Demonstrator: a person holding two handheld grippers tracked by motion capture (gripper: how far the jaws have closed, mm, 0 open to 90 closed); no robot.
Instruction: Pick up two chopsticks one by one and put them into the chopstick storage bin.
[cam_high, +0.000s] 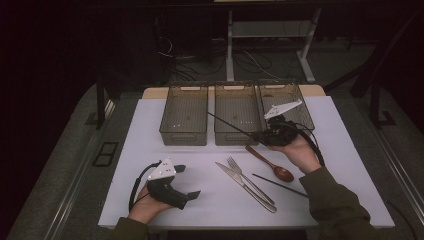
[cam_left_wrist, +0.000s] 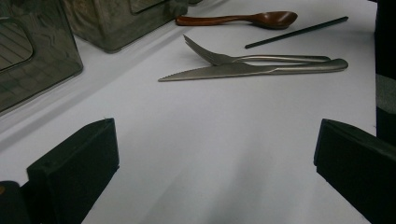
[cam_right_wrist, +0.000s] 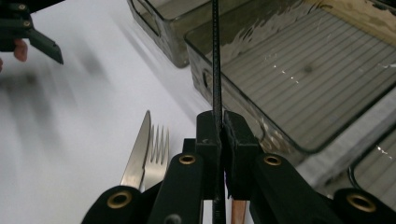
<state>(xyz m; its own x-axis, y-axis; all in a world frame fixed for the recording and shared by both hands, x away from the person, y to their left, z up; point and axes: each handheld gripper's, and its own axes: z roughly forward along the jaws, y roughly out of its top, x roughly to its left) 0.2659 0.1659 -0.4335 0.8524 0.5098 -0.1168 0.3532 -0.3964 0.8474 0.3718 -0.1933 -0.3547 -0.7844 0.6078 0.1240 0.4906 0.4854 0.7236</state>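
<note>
Your right gripper (cam_high: 263, 136) sits at the front of the middle bin (cam_high: 235, 114), jaws closed tight on 1 black chopstick (cam_high: 227, 125). In the right gripper view the chopstick (cam_right_wrist: 216, 56) runs straight up from between the jaws, over the near wall of the middle bin (cam_right_wrist: 289, 65). In the high view it slants from the gripper up and left across that bin.

Your left gripper (cam_high: 189, 182) is well apart from the middle bin, toward the near left of the table (cam_high: 150, 145); its jaws are wide open and hold nothing, bare table between them in the left gripper view.

In front of the middle bin lie the knife (cam_high: 245, 186) and fork (cam_high: 250, 181), side by side and touching. Right of them lie the wooden spoon (cam_high: 270, 162) and a 2nd chopstick (cam_high: 280, 185). A bin stands on each side of the middle one: left bin (cam_high: 184, 114), right bin (cam_high: 286, 102).
</note>
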